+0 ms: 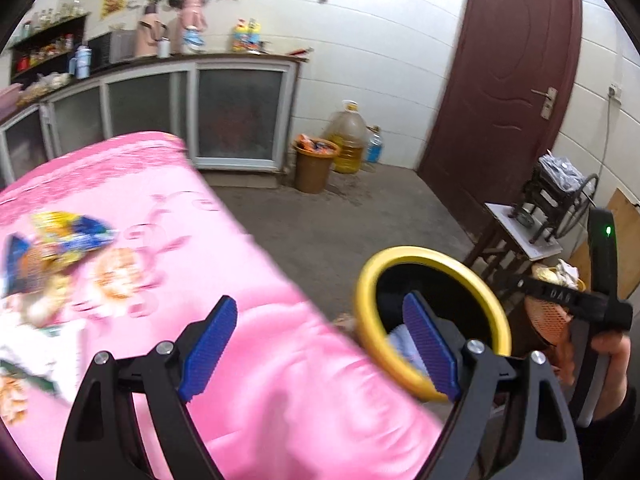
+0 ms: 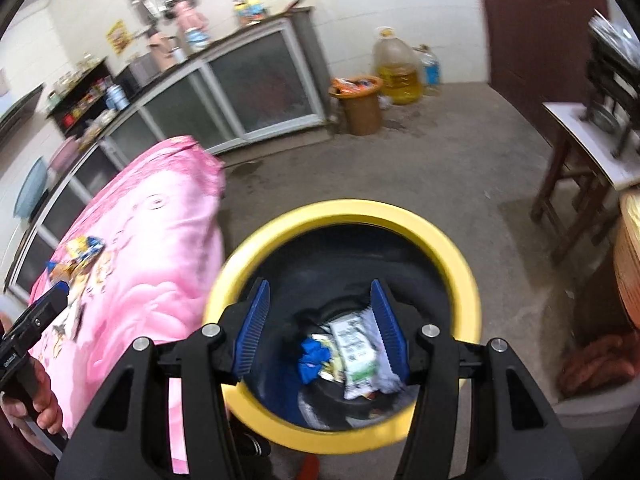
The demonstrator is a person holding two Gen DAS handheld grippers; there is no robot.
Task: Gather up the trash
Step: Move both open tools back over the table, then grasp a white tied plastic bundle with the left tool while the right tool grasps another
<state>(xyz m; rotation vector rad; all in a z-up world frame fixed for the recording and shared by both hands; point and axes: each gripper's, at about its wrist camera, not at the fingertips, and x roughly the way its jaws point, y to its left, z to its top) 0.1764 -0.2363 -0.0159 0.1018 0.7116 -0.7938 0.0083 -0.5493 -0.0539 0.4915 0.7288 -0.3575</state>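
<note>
So the biggest thing here is the table (image 1: 256, 340), covered in a pink flowery cloth, with a blue-and-yellow snack wrapper (image 1: 60, 240) and some more blurry scraps near it lying on top toward the far left end. Right beside the table, down on the concrete floor (image 2: 400, 176), stands the trash bin (image 2: 460, 264) (dark inside, yellow rim). In the bin there's already a white packet (image 2: 356, 352) next to a crumpled blue wrapper (image 2: 312, 356).

The right gripper (image 2: 320, 328) hangs directly above the bin's mouth, its 2 blue fingers (image 2: 252, 332) spread wide with nothing between them. The left gripper (image 1: 320, 348) is over the table's near edge, fingers (image 1: 208, 348) also wide apart and empty, with 1 finger lined up in front of the bin rim.

Further back there's a brown bucket (image 2: 360, 108) stuffed with orange wrappers and a big oil jug (image 2: 396, 68) against the wall.
</note>
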